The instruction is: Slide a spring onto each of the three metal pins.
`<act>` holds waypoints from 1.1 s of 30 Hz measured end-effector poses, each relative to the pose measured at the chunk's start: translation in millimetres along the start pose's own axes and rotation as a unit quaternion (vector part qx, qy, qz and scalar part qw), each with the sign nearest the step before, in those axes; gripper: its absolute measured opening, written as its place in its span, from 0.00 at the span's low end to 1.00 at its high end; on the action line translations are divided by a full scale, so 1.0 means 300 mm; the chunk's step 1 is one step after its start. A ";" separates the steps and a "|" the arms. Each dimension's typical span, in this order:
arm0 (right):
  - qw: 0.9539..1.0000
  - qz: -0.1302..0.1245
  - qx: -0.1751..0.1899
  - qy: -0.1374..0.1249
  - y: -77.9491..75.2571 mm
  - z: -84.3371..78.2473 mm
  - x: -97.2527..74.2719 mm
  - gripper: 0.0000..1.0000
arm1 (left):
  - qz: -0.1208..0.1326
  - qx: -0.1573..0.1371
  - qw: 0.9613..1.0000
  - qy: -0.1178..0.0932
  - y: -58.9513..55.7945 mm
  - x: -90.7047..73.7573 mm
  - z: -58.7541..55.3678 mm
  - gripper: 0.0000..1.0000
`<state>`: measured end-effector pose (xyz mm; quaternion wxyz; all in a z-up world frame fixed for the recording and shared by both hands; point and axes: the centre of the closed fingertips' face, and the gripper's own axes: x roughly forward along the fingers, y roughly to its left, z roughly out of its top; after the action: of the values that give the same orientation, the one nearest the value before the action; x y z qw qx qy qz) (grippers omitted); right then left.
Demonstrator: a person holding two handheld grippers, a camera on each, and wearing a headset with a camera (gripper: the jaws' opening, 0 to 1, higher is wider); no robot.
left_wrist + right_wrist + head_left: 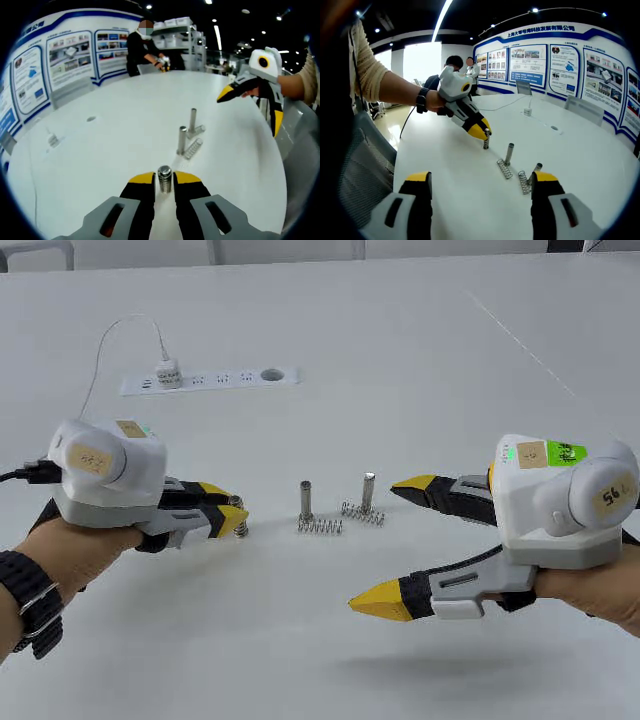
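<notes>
My left gripper (237,516) (164,180) is shut on a metal pin (164,176) that stands on the white table with a spring coiled round it. The same pin (486,140) shows under the left gripper's yellow tips (481,131). Right of it stand two bare pins (306,498) (368,490), each with a loose spring (320,526) (362,512) lying at its foot. My right gripper (384,546) (481,181) is wide open just right of them, above the table, holding nothing. One bare pin (509,152) and both springs (504,168) (523,182) lie ahead of its jaws.
A white power strip (210,380) with a plugged-in charger (168,371) and cable lies at the back of the table (320,640). A person (142,47) stands at the far end of the table. Wall posters line the room behind.
</notes>
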<state>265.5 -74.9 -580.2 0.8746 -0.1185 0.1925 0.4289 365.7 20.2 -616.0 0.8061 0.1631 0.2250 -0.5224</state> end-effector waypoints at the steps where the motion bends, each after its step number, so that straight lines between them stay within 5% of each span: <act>1: 1.000 0.000 0.000 0.000 0.001 0.000 0.001 0.83 | 0.000 -0.001 1.000 -0.001 0.001 -0.002 0.000 0.15; 33: 1.000 0.000 0.001 0.004 0.002 -0.004 0.004 0.79 | 0.018 -0.008 0.998 -0.053 -0.020 -0.099 0.047 0.37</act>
<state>265.4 -74.2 -581.8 0.8739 -0.1193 0.1966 0.4282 352.5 33.6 -588.4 0.8273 0.1324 0.1829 -0.5143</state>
